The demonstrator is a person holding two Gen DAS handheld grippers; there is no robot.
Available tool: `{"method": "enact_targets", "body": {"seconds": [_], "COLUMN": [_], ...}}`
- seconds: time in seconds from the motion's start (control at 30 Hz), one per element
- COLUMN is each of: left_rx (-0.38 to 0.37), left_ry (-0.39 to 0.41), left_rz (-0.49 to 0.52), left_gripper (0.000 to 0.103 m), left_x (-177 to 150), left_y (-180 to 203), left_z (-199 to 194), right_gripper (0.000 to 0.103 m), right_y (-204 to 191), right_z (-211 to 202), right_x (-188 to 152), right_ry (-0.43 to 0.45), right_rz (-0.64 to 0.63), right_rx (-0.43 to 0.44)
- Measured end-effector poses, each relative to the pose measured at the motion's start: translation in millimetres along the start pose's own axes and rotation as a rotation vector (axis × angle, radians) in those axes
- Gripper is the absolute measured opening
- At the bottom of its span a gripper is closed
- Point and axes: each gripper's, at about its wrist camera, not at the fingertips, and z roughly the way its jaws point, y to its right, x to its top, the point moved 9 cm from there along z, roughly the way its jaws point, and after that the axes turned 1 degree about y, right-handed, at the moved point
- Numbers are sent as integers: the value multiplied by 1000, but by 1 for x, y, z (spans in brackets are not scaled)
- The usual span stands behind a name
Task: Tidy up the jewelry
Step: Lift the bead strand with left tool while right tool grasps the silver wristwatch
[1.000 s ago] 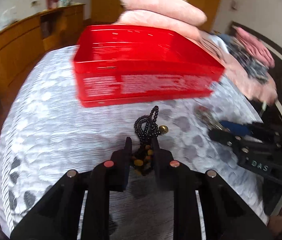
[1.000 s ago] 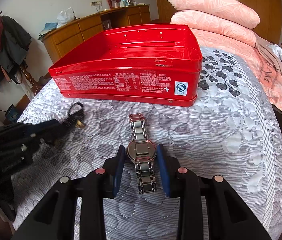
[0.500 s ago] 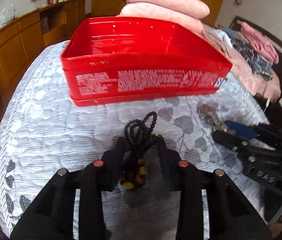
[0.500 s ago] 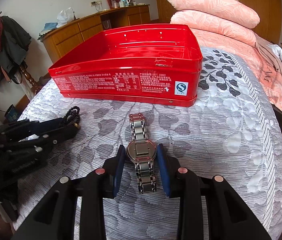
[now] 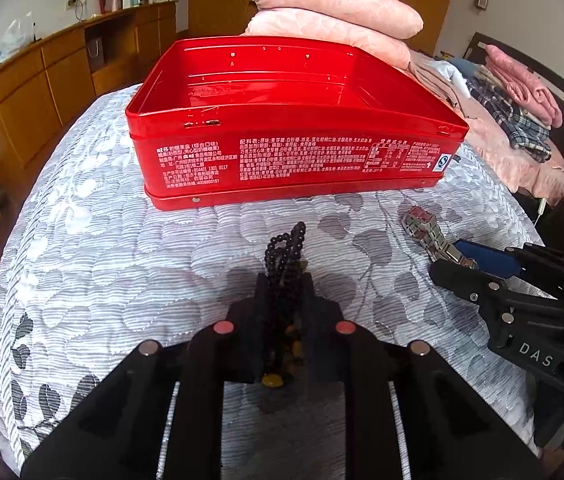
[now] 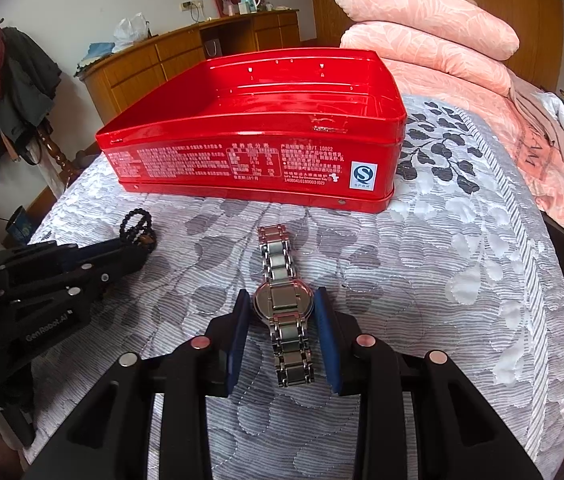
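Observation:
My left gripper is shut on a black bead bracelet with amber beads, holding it above the bedspread; the beads stick out past the fingertips. The gripper also shows in the right wrist view. My right gripper is shut on a silver metal watch, gripping its round case, with the band lying along the bedspread. The watch also shows in the left wrist view. An open, empty red tin box stands on the bed beyond both grippers.
A grey-and-white quilted bedspread covers the bed. Pink pillows and folded bedding are stacked behind the box. A wooden sideboard runs along the left wall. Clothes lie at the right.
My left gripper has closed tighter on the bracelet, lifted it and drawn closer to the red box. My right gripper and the watch have not moved.

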Motion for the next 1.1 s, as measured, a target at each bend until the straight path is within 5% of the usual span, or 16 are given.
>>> {"method": "enact_targets", "body": {"seconds": [0.07, 0.3, 0.43, 1.1], "left_rx": [6, 8, 9, -58], "left_ry": [0, 3, 4, 112], "left_rz": [0, 3, 2, -31], "left_gripper": [18, 15, 15, 13], "left_x": [1, 1, 2, 14], "left_y": [0, 3, 5, 10], "left_z": [1, 2, 3, -45], "right_gripper": [40, 41, 32, 32], "right_y": [-2, -6, -4, -5], "right_z": [1, 1, 1, -53], "right_x": [0, -1, -1, 12], "right_ry": [-1, -1, 2, 104], "right_rz": [-2, -2, -6, 21], "right_rx": [16, -1, -33, 27]}}
